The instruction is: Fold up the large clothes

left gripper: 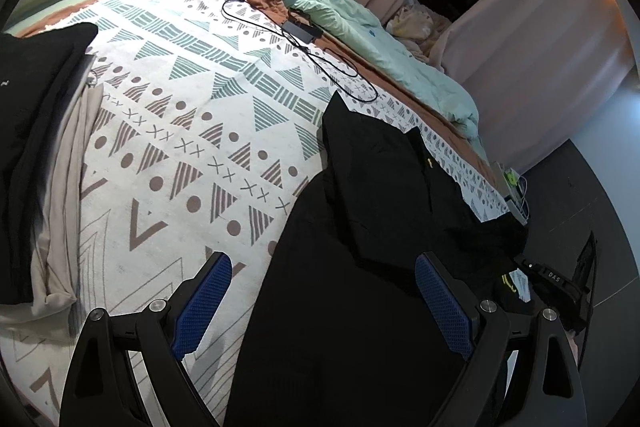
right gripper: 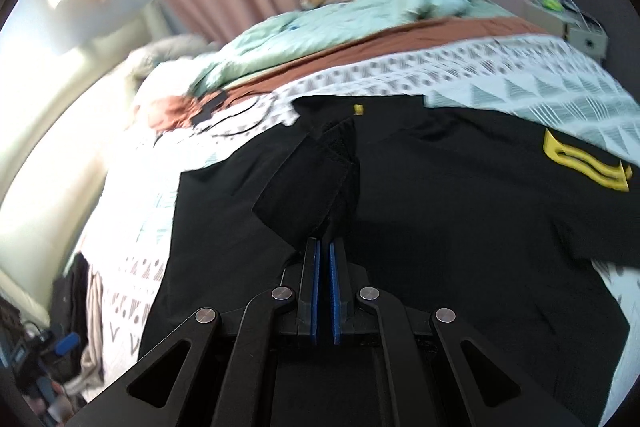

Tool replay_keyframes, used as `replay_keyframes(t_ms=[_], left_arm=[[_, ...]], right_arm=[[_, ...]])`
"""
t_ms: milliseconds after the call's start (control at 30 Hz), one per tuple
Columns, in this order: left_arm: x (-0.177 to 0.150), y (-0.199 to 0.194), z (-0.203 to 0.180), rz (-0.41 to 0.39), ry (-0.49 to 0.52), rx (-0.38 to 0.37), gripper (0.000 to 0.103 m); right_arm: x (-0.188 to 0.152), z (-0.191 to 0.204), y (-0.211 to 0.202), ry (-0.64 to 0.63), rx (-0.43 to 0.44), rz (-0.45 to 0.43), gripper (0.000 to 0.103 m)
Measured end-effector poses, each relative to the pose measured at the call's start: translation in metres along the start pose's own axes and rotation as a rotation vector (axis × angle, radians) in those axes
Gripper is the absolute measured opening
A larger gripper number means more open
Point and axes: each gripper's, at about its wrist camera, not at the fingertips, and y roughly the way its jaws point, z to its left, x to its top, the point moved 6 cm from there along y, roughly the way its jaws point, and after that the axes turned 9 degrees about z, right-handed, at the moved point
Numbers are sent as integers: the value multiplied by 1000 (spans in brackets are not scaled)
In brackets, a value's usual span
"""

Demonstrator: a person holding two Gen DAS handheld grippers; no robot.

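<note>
Right wrist alone shows right tool [right gripper: 324,247] pinching black garment [right gripper: 440,207]; left tool [left gripper: 324,291] spread.

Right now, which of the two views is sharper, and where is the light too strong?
Left wrist view: sharp, evenly lit; the patterned bedspread and black garment are crisp, edges bent by the fisheye. Right wrist view: smeared by motion blur, and glare washes out the wall on the left.
</note>
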Motion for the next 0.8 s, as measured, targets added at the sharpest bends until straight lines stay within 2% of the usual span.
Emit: replay_keyframes(t_ms=[333, 567, 633, 700, 767, 800], left_arm=[[2, 29, 0, 45, 8, 46, 93], [11, 53, -1, 72, 23, 86, 93], [16, 62, -3, 82, 28, 95, 93], [20, 71, -5, 89, 34, 105, 93], [24, 80, -6, 96, 44, 122, 93], [26, 86, -6, 102, 48, 133, 93]], right_arm=[[-13, -100, 11, 219, -18, 9, 6], [6, -145, 9, 248, -48, -32, 6], [9, -156, 15, 266, -56, -10, 6], [7, -163, 20, 302, -20, 20, 8], [0, -168, 27, 329, 22, 53, 31], [-3, -170, 29, 334, 21, 59, 65]])
